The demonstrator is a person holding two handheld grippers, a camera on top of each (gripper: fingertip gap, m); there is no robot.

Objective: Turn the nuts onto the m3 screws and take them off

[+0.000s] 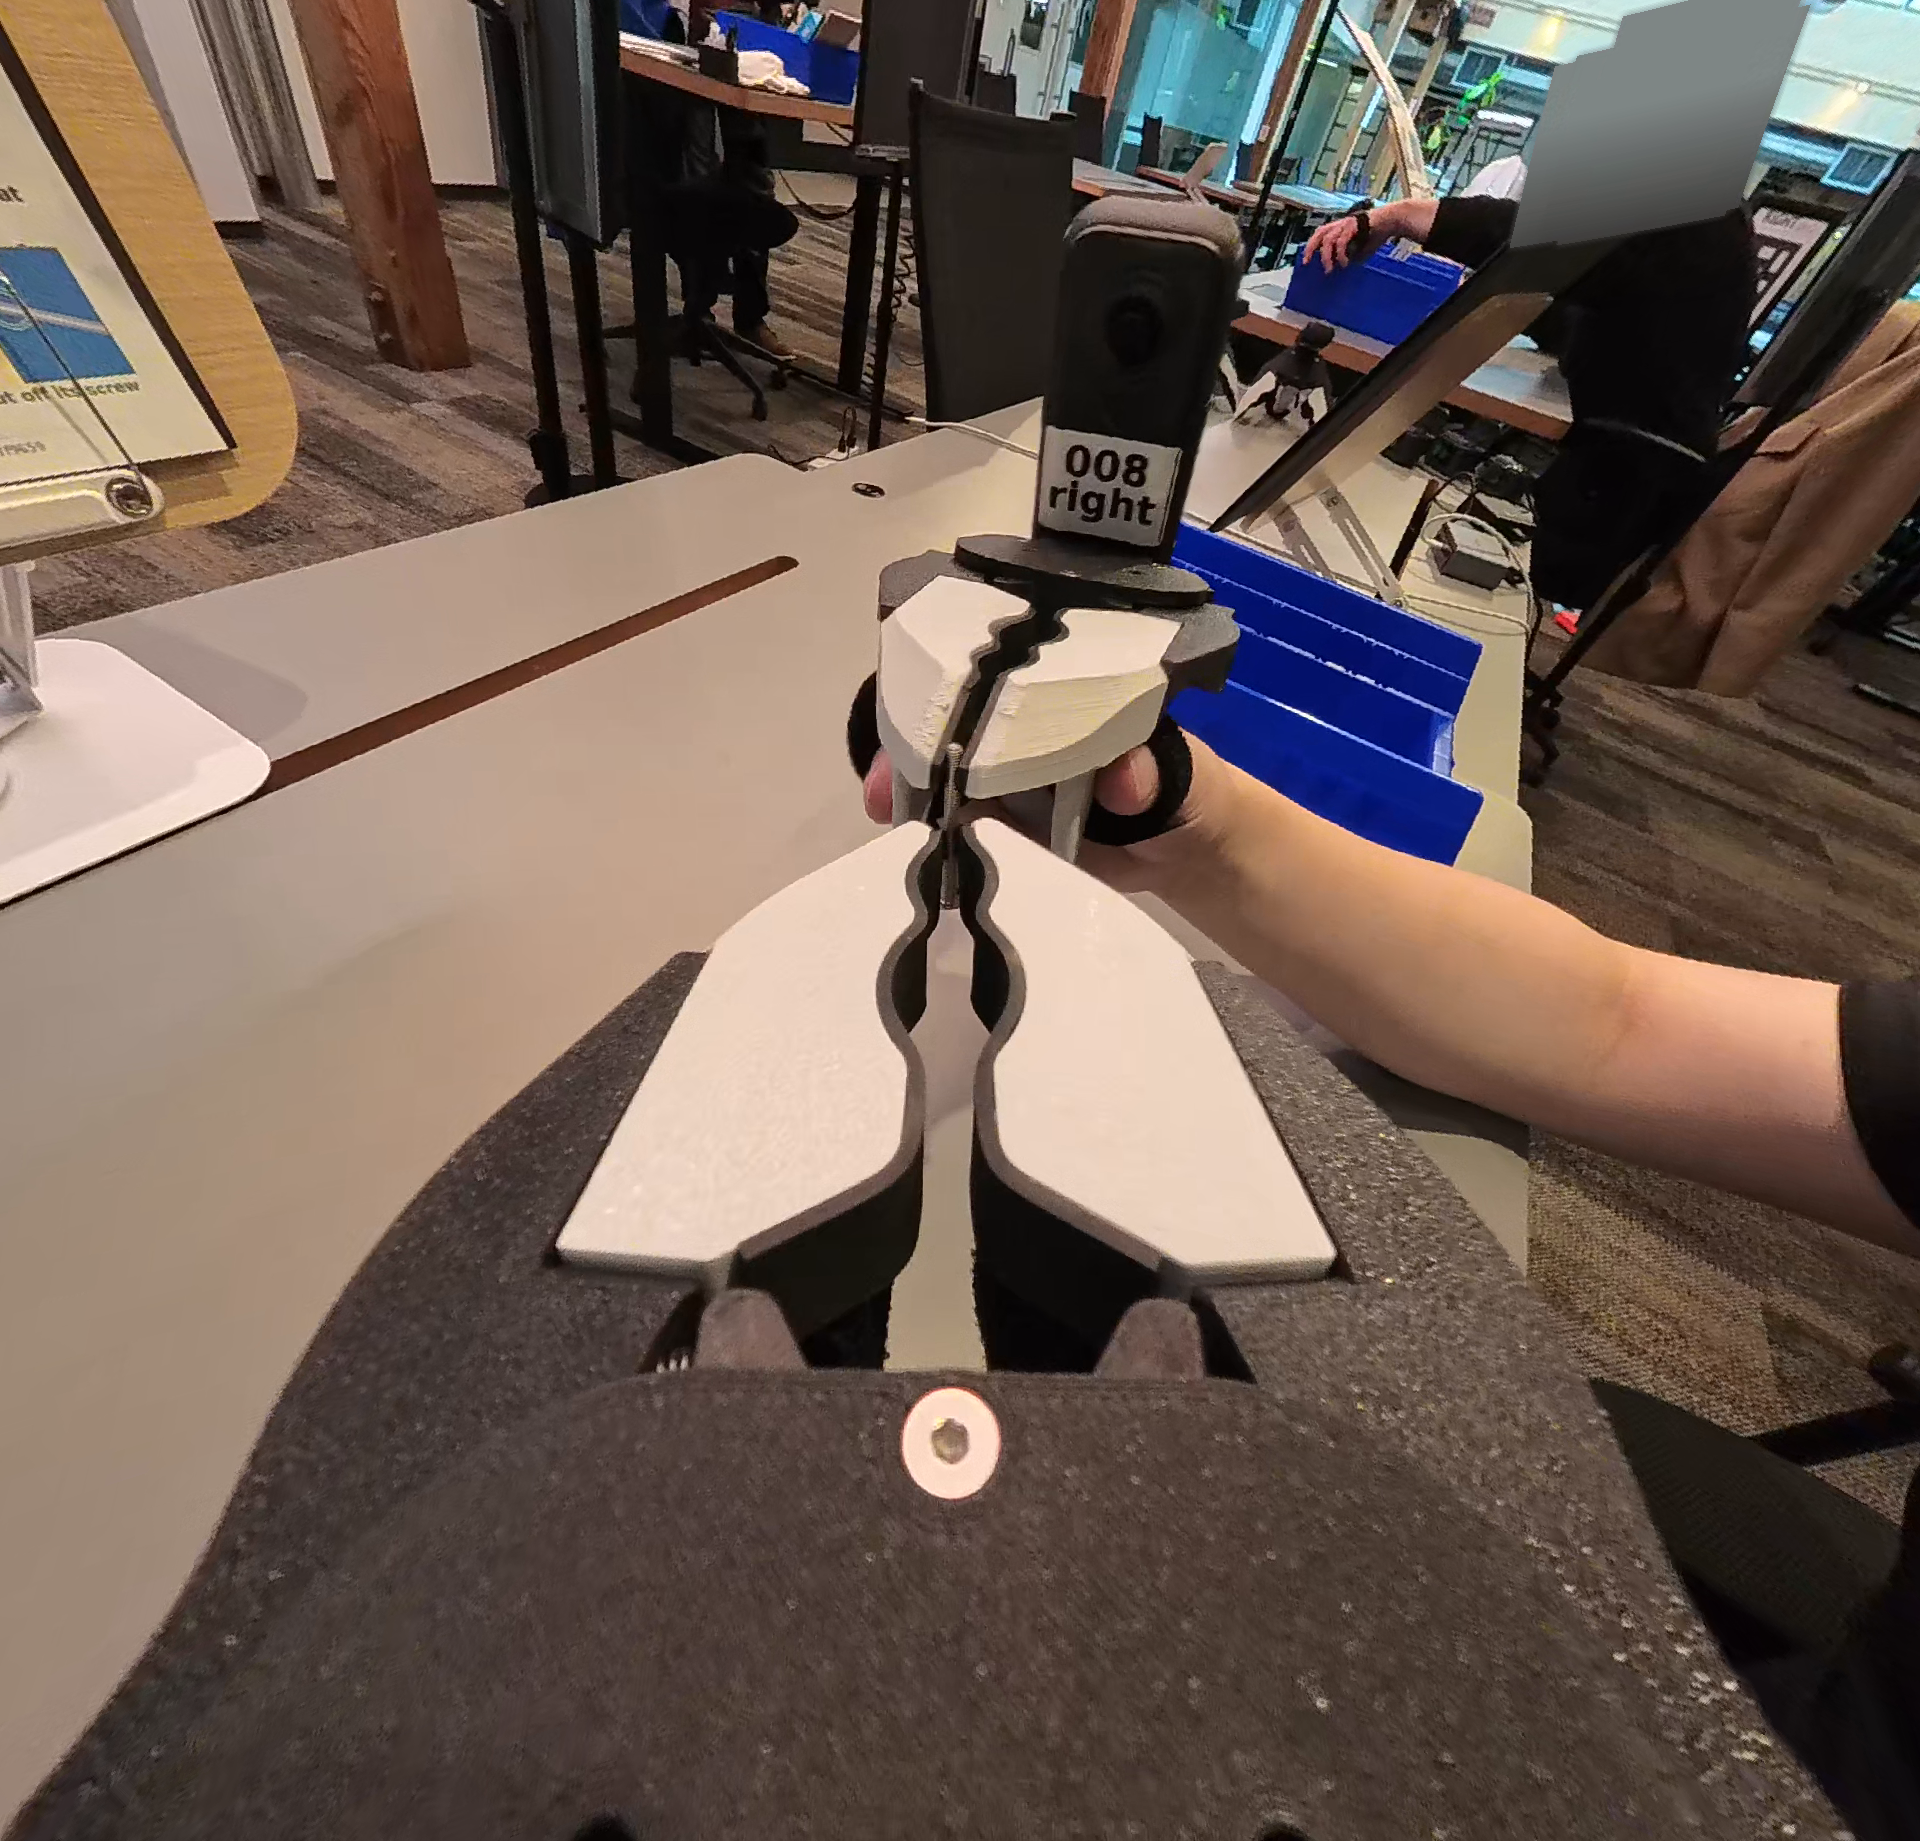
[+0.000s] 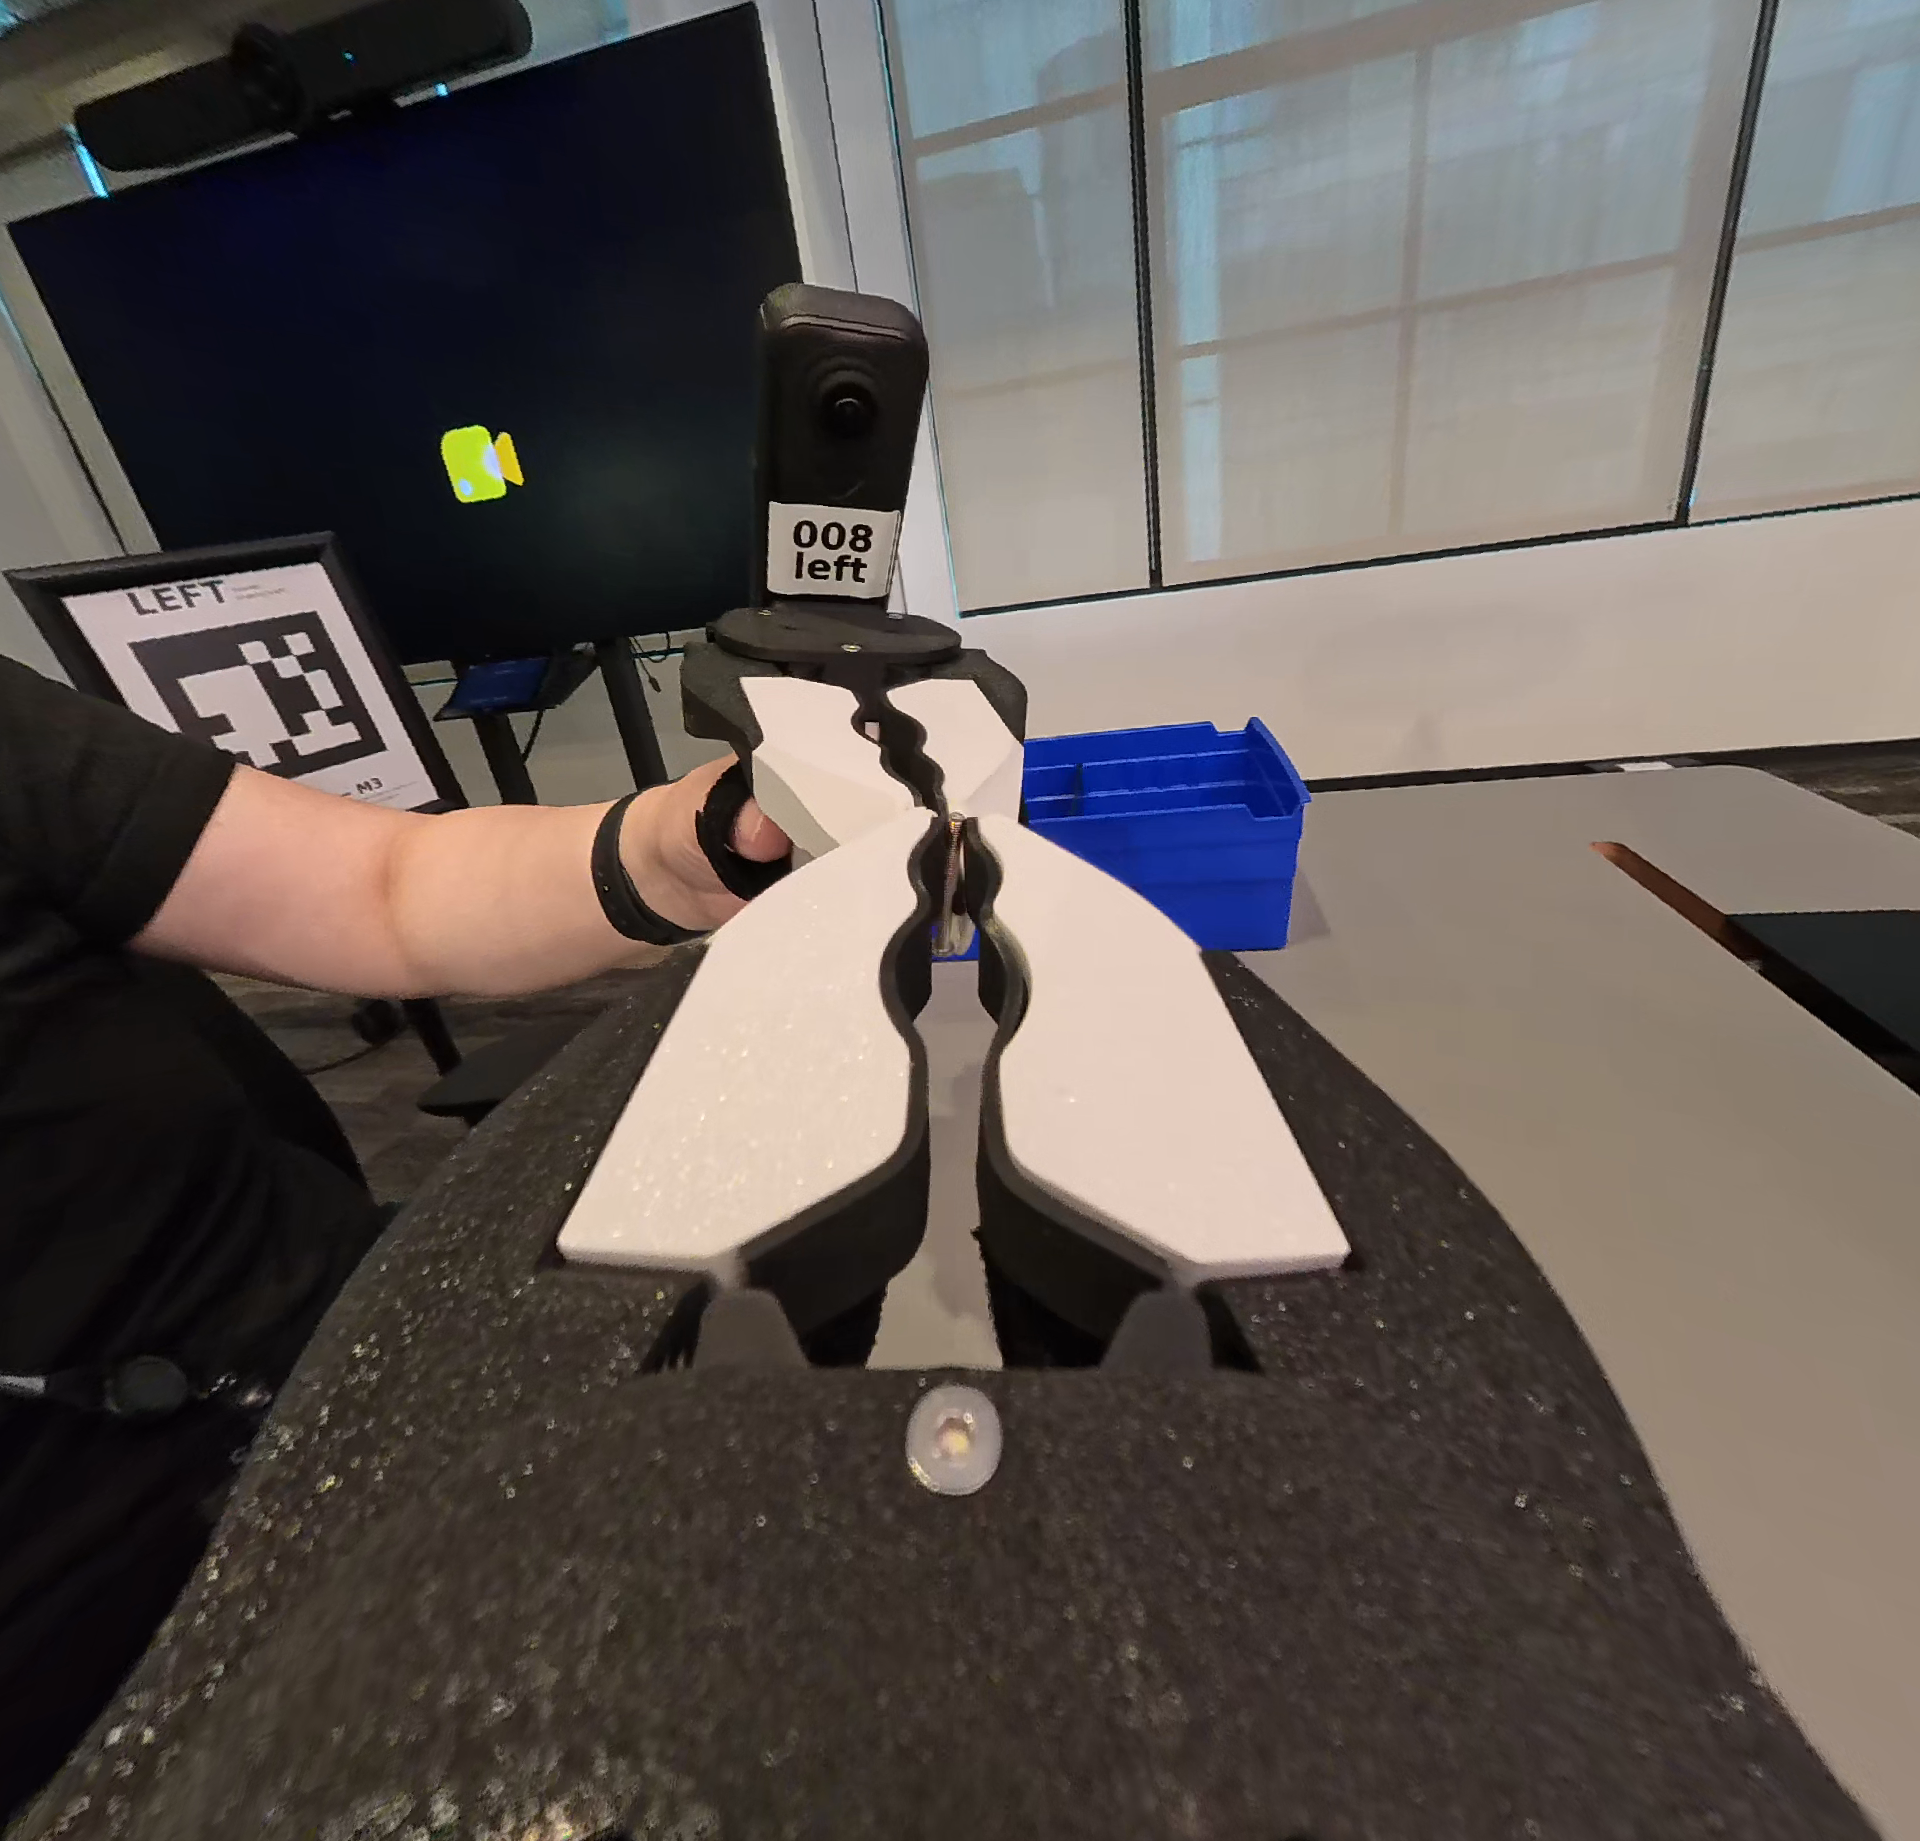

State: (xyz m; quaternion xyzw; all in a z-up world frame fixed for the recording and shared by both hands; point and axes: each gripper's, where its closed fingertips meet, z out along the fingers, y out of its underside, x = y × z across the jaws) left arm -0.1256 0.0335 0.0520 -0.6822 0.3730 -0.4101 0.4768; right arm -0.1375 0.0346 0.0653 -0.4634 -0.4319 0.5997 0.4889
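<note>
Above the grey table [image 1: 468, 752], between two meeting grippers: thin screw [image 1: 949, 823], standing roughly upright in mid-air. Being pinched at its lower end by left gripper [image 1: 948, 861], fingers clenched on it. Being clamped higher up by right gripper [image 2: 951, 882], fingers likewise closed around the shank. Nut too small to make out. Gripping each handle: a bare hand [image 1: 1127, 804]. Sitting just behind on the table: blue bin [image 2: 1164, 825]. Standing well beyond: dark screen [image 2: 416, 337].
</note>
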